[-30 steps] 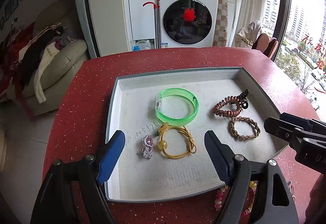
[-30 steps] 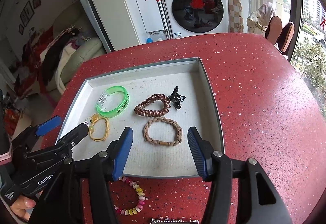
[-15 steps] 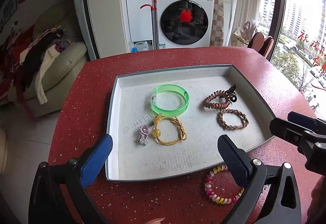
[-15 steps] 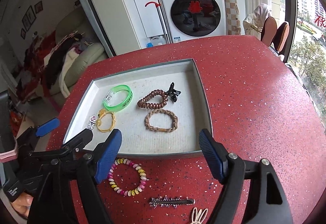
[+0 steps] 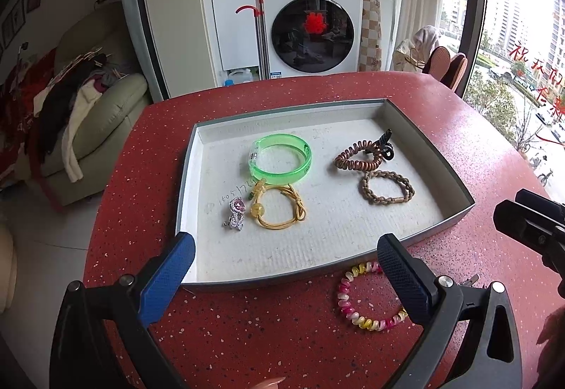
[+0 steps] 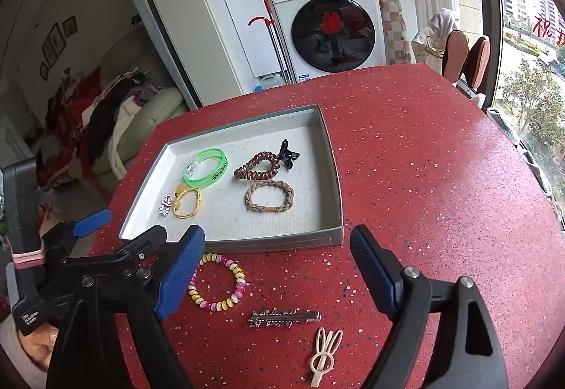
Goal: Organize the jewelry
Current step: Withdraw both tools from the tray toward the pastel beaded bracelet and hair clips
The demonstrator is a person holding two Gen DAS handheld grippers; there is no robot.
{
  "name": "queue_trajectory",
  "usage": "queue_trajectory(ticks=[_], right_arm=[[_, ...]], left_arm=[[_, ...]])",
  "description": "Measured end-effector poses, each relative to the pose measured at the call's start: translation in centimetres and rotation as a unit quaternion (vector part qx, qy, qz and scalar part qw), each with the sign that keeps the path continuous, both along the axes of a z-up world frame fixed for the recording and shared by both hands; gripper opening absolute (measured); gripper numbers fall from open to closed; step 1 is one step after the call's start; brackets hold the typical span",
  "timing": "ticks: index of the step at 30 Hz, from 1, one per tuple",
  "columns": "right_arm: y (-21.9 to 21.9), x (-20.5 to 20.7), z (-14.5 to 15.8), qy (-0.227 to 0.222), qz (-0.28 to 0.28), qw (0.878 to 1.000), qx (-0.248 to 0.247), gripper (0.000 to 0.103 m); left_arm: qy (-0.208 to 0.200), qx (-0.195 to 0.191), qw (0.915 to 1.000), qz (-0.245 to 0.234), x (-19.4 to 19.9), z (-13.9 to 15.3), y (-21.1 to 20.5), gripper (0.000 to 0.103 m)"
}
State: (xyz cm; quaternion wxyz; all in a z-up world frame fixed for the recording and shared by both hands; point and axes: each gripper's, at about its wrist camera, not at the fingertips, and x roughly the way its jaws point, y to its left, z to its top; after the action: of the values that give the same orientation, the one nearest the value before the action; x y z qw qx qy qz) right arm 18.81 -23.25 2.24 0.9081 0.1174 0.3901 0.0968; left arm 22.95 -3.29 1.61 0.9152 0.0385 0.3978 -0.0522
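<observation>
A grey tray on the red table holds a green bangle, a gold bracelet, a silver-pink charm, a brown spiral hair tie, a black claw clip and a braided tan band. In front of the tray lie a pink-yellow spiral bracelet, a silver hair clip and a rabbit-shaped clip. My left gripper is open over the tray's near edge, holding nothing. My right gripper hangs above the table before the tray, its jaws opening and nothing between them.
The round red table has bare surface to the right of the tray. A washing machine and white cabinets stand behind it. A sofa piled with clothes is to the left, and windows are on the right.
Both grippers have drawn back from the tray toward the table's near side and their jaws have spread wider. The spiral bracelet and the two clips on the table have come into view.
</observation>
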Motion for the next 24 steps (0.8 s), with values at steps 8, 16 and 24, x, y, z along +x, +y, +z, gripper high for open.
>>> queue_trajectory(ticks=[8,16,24], right_arm=[[-0.6,-2.1,-0.5,0.03,0.005,0.999,-0.012,0.087],[-0.5,-4.8,-3.5,0.074,0.011,0.997,-0.027,0.087],[-0.8,-6.3,-6.3,0.11,-0.013,0.993,-0.036,0.087]], left_arm=[[0.006,0.003,0.9999,-0.007,-1.7,-0.6,-0.7,0.103],[0.056,0.0,0.998,-0.03,-3.0,-3.4,-1.9,0.103],[0.083,-0.015,0.9963,-0.016,-2.3,-4.7,-2.2,0.103]])
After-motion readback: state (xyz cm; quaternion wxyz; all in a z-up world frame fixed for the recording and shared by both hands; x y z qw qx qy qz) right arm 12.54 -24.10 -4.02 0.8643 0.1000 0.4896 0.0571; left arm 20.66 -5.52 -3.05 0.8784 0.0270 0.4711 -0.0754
